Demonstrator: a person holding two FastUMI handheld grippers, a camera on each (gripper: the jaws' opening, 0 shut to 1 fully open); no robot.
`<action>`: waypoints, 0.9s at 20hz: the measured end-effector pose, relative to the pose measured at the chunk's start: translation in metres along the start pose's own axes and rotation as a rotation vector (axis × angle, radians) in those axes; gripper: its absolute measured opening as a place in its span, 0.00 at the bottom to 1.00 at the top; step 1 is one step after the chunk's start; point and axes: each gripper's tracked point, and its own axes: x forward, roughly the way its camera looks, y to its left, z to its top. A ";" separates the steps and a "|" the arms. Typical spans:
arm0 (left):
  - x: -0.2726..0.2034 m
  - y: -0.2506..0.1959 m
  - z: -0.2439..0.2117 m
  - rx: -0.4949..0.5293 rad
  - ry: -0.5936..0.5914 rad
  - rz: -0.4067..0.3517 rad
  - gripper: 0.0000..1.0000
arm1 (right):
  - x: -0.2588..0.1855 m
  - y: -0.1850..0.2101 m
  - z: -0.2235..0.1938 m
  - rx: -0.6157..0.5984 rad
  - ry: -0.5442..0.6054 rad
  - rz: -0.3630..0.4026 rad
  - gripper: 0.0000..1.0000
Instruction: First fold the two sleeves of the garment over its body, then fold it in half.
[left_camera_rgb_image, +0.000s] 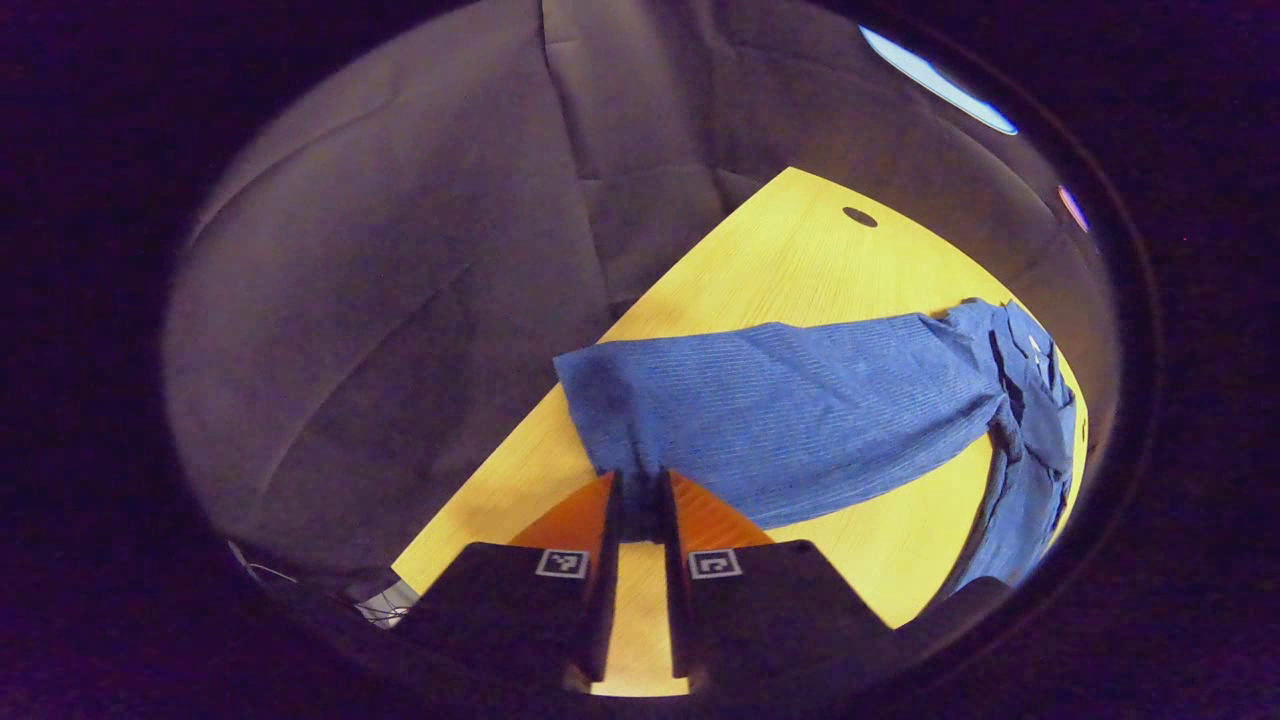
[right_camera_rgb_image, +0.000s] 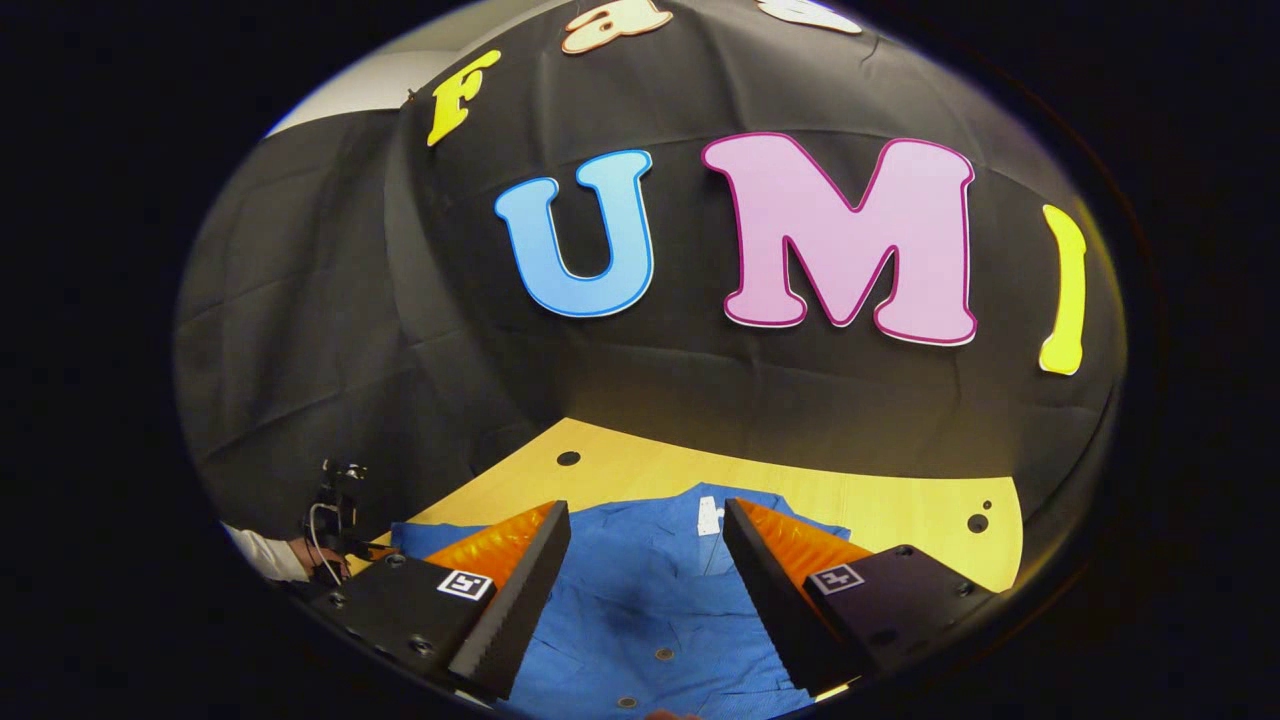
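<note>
L gripper (left_camera_rgb_image: 640, 490) clamped on blue ribbed-fabric shirt's sleeve (left_camera_rgb_image: 790, 410) cuff, R gripper (right_camera_rgb_image: 647, 530) released above shirt body; thin pinch could slip mid-fold.

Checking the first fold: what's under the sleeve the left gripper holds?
The yellow table shows around the sleeve pinched by the left gripper. Whatever lies beneath the cloth is covered.

Blue striped garment (left_camera_rgb_image: 820, 420), yellow table (left_camera_rgb_image: 800, 250)
</note>
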 end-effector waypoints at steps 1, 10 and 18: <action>-0.001 -0.002 0.003 -0.022 0.014 -0.009 0.12 | -0.006 -0.001 0.002 0.004 -0.003 -0.002 0.98; -0.074 -0.047 0.057 -0.048 -0.137 -0.230 0.00 | -0.052 -0.037 -0.006 0.013 -0.008 -0.058 0.98; -0.185 -0.231 0.114 0.145 -0.262 -0.485 0.00 | -0.083 -0.075 -0.004 0.100 -0.034 -0.100 0.98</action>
